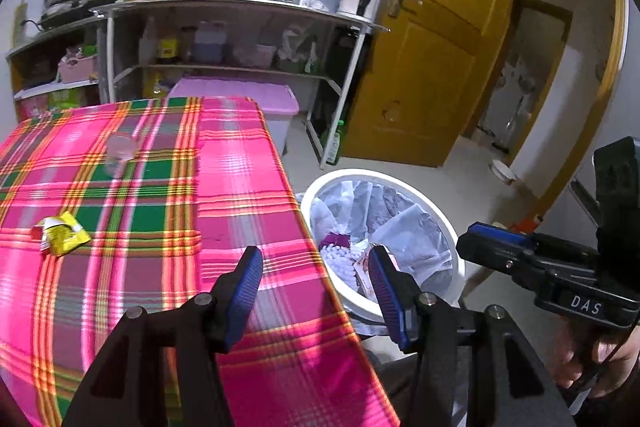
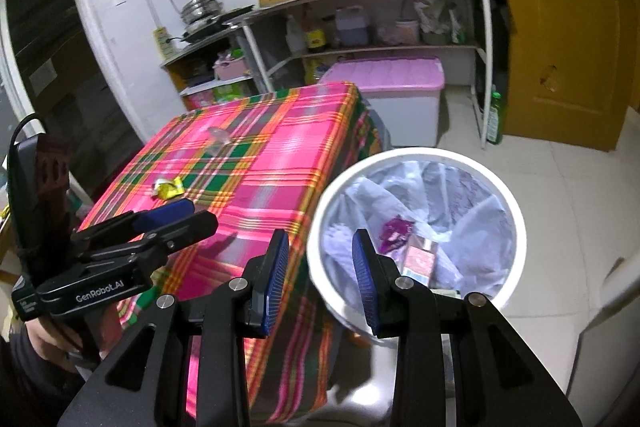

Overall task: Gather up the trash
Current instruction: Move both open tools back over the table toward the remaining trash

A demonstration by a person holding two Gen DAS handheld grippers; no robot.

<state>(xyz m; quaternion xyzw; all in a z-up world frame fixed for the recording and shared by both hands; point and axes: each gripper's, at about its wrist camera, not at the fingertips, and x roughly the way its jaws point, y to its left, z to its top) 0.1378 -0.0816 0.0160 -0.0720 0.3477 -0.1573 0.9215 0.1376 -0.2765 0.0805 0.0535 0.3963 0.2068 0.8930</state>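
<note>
The left tongs (image 1: 316, 267) stand open with nothing between their blue pads, held over the near right edge of the worktop (image 1: 240, 163), which is covered by a pink, green and orange plaid cloth. The right tongs (image 2: 320, 259) are also open and empty, with a narrower gap, and hang over the space between the worktop's edge and the white bin (image 2: 516, 227) on the floor just beside it. A crumpled yellow wrapper (image 1: 62, 233) lies on the cloth toward the left edge in the left wrist view, well apart from both tongs. A clear plastic cup (image 1: 120, 151) lies farther back on the worktop, blurred, so whether it is upright or tipped cannot be told. The bin is lined with a pale bag and holds a purple scrap (image 2: 394, 229) and a pink packet (image 2: 420, 261) among other bits. A hand (image 1: 592, 359) grips the handle of the right tongs at the lower right of the left wrist view. Behind the worktop stand a metal shelf (image 1: 240, 7) with bottles and jars, a storage box with a pink lid (image 1: 240, 97), and a yellow door (image 1: 432, 39).
</note>
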